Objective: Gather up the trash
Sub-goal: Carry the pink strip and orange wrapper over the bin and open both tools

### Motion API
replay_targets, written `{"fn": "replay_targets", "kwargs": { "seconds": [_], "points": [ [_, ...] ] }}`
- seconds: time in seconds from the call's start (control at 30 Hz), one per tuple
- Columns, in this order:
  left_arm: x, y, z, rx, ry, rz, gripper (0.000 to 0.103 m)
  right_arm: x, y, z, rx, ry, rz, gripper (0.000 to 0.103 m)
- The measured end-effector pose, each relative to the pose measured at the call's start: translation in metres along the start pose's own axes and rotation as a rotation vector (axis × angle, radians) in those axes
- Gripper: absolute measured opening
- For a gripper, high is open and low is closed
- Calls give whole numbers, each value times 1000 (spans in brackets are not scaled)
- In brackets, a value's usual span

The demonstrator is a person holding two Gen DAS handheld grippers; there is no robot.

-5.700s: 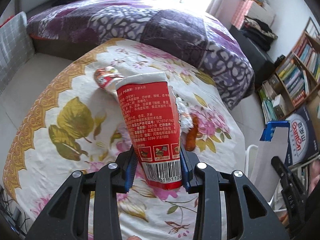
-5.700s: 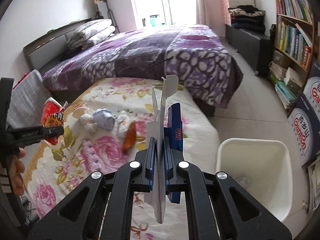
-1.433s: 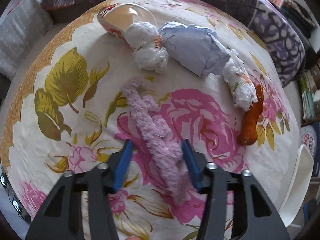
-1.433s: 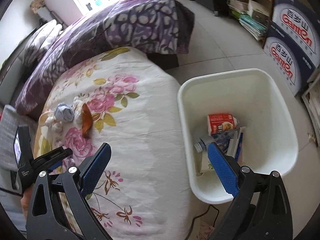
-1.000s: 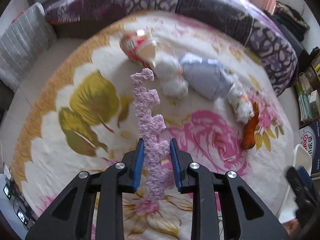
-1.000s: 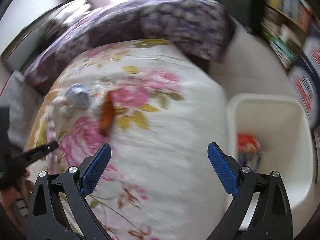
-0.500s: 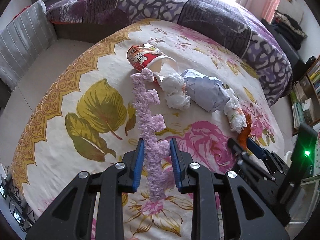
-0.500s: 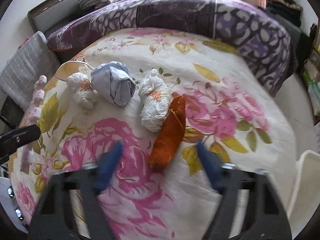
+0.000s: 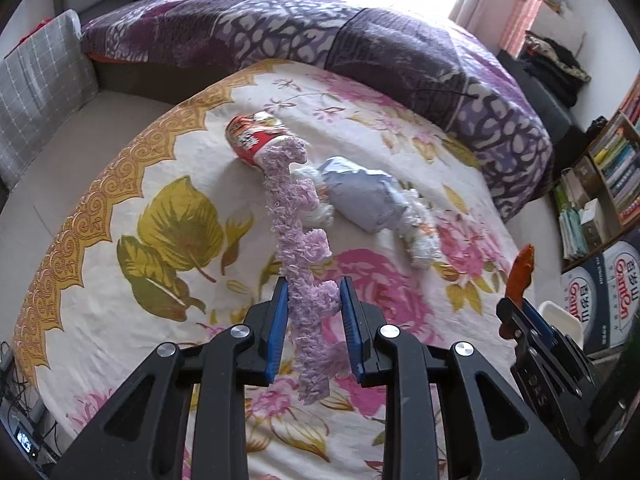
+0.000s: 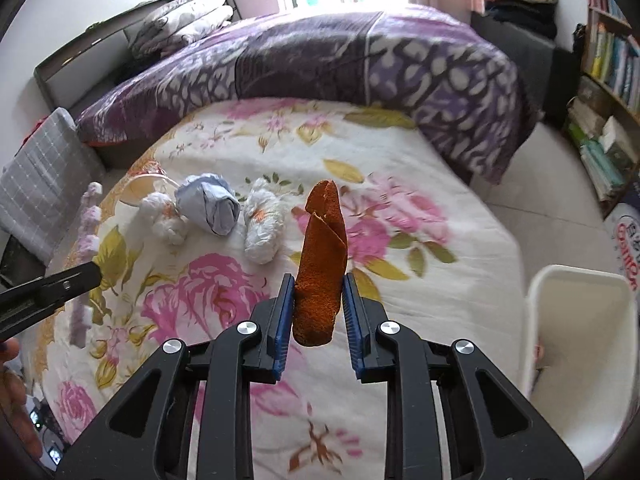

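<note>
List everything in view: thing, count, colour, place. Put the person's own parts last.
fuzzy strip: one, lilac, in the left claw.
rolled cloth: one, orange, between the right claw's closing jaws.
noodle cup: one, red, on its side on the floral cover.
white wads: several, beside the grey-blue bundle.
grey-blue bundle: one, on the cover.
bin: one, white, right of the table.
floral cover: one.
left claw: black, blue pads.
right claw: black, blue pads.
</note>
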State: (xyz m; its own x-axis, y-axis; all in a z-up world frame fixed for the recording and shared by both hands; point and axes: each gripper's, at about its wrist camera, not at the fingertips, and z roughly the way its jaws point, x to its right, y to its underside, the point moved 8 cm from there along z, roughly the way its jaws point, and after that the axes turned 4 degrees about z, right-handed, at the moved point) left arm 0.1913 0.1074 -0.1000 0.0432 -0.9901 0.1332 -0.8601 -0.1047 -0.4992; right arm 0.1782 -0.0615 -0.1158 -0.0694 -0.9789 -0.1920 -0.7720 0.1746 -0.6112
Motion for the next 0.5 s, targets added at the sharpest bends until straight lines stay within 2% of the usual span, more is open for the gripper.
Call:
{"fn": "replay_targets", "kwargs": {
  "seconds": [0.3, 0.5],
  "points": [
    [22, 10, 2, -25, 44, 32, 26, 28, 13, -37, -14, 24, 93, 23],
    [37, 20, 4, -28, 38, 79, 26, 47, 27, -47, -4, 36, 131, 23]
  ]
}}
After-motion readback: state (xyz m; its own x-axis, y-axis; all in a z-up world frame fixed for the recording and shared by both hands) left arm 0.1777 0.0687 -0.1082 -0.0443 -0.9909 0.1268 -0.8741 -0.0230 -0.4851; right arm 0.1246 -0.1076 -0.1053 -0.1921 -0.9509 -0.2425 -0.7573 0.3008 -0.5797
